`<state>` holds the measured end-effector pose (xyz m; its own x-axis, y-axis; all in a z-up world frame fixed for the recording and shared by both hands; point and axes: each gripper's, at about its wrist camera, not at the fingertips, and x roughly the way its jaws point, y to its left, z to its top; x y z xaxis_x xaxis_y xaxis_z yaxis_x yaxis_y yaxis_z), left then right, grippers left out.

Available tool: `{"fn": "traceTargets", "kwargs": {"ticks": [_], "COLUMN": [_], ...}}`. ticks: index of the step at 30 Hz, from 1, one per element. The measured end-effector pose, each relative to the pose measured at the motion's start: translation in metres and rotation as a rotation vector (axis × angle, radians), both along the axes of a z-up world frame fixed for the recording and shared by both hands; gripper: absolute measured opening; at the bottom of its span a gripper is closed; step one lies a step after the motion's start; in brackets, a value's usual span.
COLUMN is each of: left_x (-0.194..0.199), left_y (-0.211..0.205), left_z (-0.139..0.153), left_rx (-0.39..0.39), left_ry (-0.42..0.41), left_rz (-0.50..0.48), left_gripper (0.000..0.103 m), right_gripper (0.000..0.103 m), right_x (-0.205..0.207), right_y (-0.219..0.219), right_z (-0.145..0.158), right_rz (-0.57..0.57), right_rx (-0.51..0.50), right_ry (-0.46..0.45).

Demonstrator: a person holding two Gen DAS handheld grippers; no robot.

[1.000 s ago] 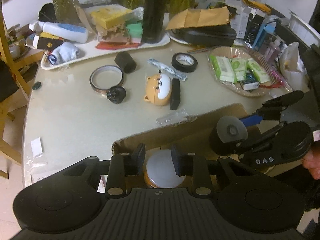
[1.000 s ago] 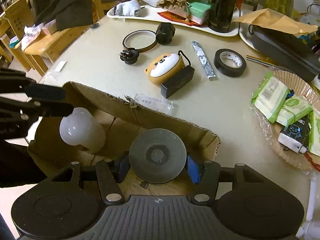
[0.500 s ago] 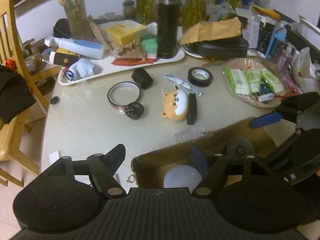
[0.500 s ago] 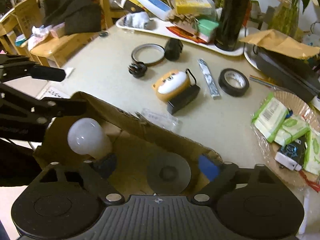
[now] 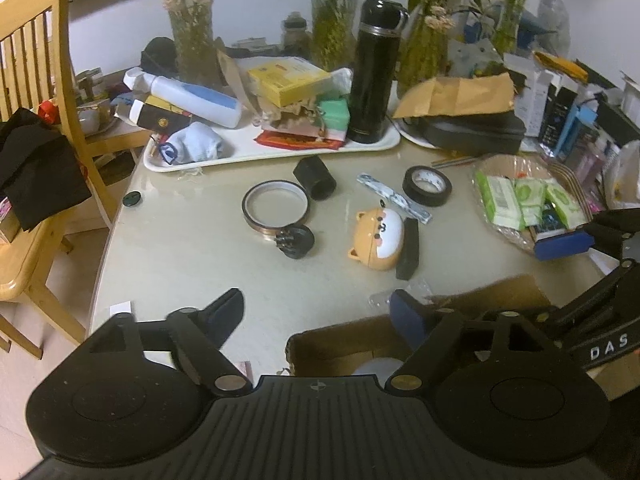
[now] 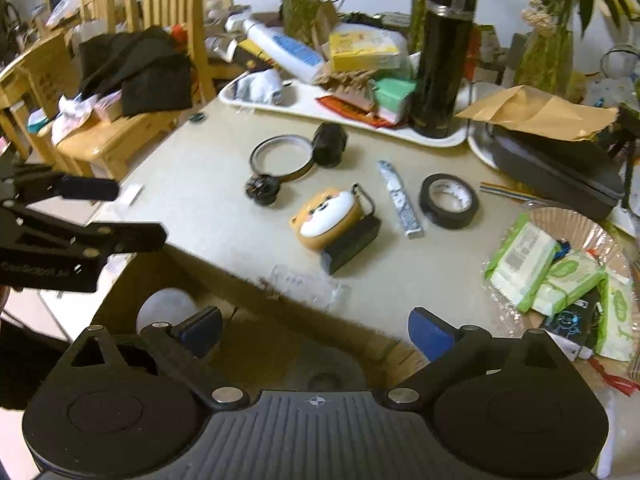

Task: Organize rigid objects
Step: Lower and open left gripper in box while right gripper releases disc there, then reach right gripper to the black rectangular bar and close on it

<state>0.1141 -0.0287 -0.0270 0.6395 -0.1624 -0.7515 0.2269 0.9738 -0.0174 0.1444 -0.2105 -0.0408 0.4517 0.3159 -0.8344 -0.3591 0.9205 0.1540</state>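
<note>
Both tongs, left and right, gape empty; only the right view shows the bulb inside the box.

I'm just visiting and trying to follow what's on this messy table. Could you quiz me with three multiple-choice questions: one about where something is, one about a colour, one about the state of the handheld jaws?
1. Where is the white light bulb?
A. On the white tray
B. Inside the cardboard box
C. Beside the tape roll

2. What colour is the tall flask on the white tray?
A. Black
B. Red
C. Silver

3. How do the jaws of the left gripper and right gripper stand?
A. Both shut on objects
B. One open, one shut
C. Both wide open, holding nothing

Answers:
1. B, its white dome shows within the walls of the cardboard box.
2. A, its body and lid are black.
3. C, each wrist view shows spread fingers with nothing between them.
</note>
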Motion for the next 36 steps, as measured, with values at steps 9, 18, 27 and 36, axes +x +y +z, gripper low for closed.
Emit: {"fn": "traceTargets", "kwargs": {"ticks": [9,18,27,36], "left_x": [0.0,0.003,0.007,0.008], "left_y": [0.003,0.009,0.014,0.015], "left_z": [0.0,0.004,0.006,0.007], "left_rx": [-0.013,-0.036,-0.034,-0.01], "left_ry": [0.0,0.02,0.052,0.067], "left_rz": [0.02,0.038,0.056,0.058], "left_gripper": [0.088,0.088,0.088,0.088], "right_gripper": [0.1,0.1,0.094,0.093], "right_x": [0.011,0.029,0.045,0.057], "right_y": [-0.017,-0.014,0.0,0.011], "right_z": [-0.002,-0.011,-0.018,-0.026], "right_rz": [-0.096,-0.102,-0.073,-0.051], "right_rx": [-0.004,-0.03,-0.043,-0.062], "right_ry": [-0.025,-0.024,0.002,0.03]}}
